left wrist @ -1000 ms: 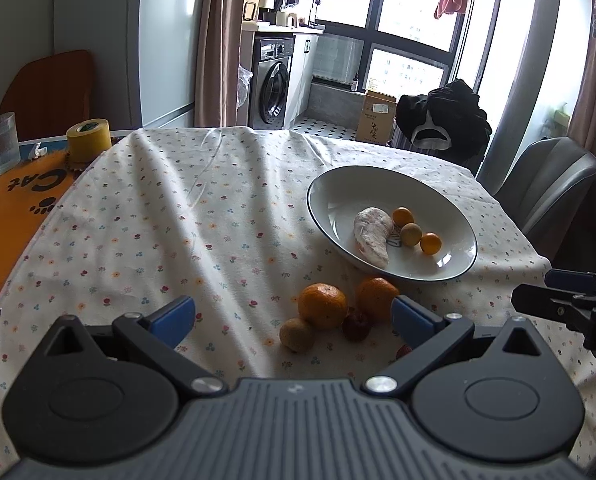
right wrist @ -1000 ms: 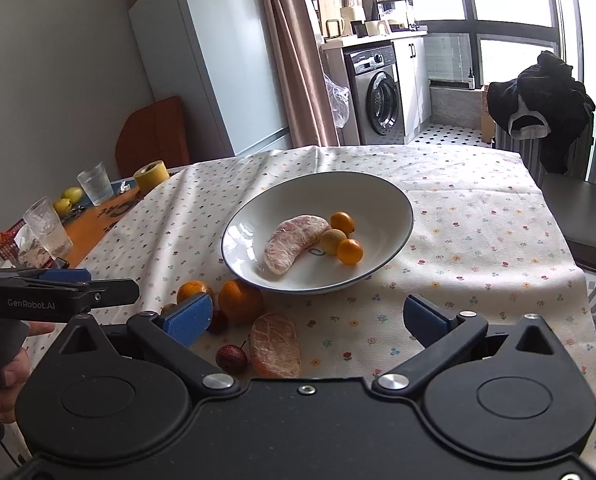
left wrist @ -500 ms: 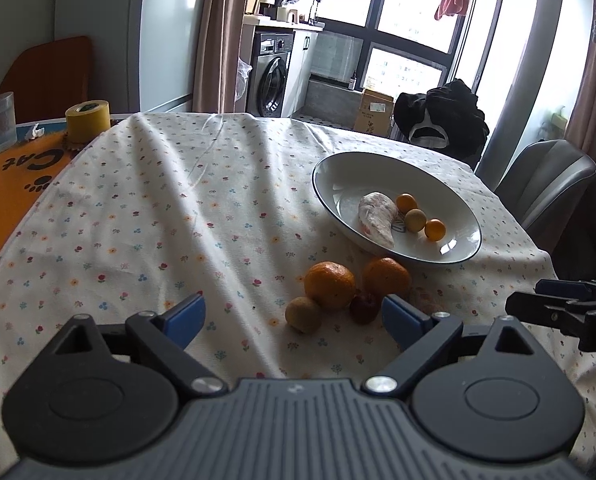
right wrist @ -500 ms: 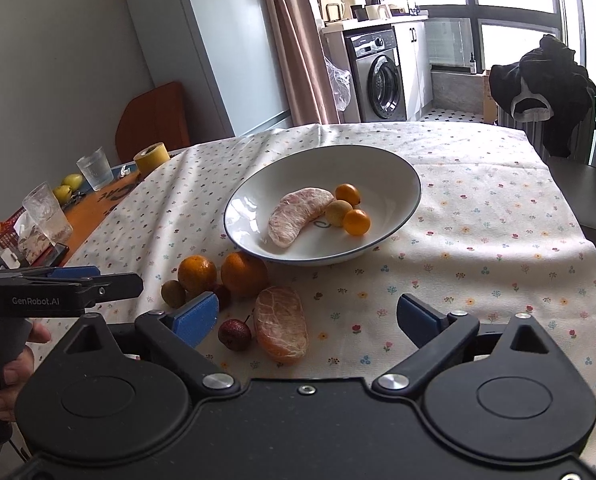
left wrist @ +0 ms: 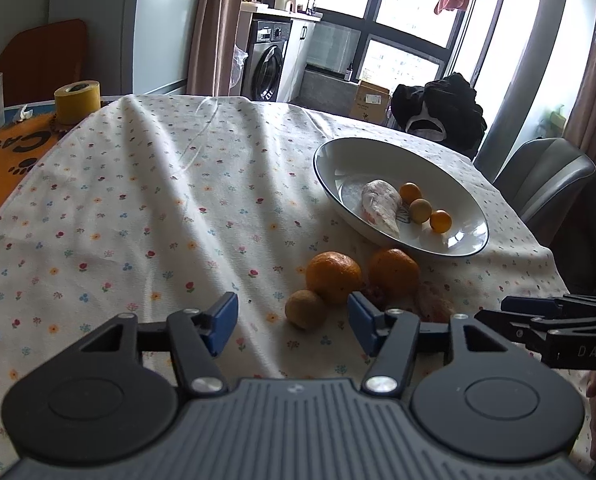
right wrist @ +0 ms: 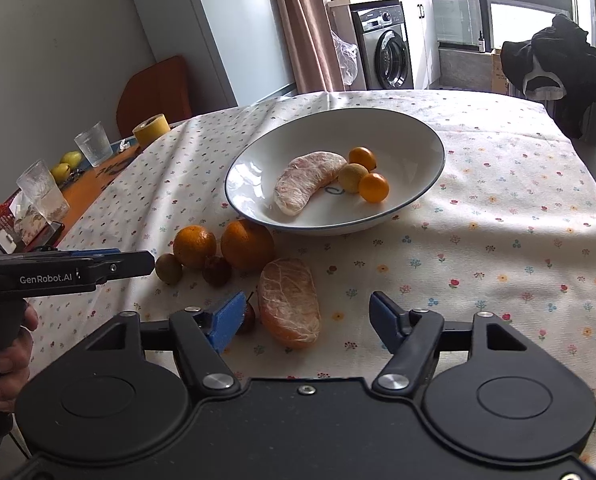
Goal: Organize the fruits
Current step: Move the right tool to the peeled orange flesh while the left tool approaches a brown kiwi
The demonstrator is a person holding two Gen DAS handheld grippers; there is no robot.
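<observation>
Left wrist: left tool (left wrist: pixel 292 322) spread wide, empty, low over tabletop w/ brown fruit (left wrist: pixel 305 309) just ahead; two oranges (left wrist: pixel 333 278) beyond. Right wrist: right tool (right wrist: pixel 304 318) spread, peeled segment (right wrist: pixel 289 302) btwn fingers, untouched; bowl (right wrist: pixel 426 136) behind.

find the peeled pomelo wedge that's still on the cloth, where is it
In the right wrist view the pomelo wedge lies on the tablecloth between the open right gripper fingers, nearer than the bowl.
</observation>
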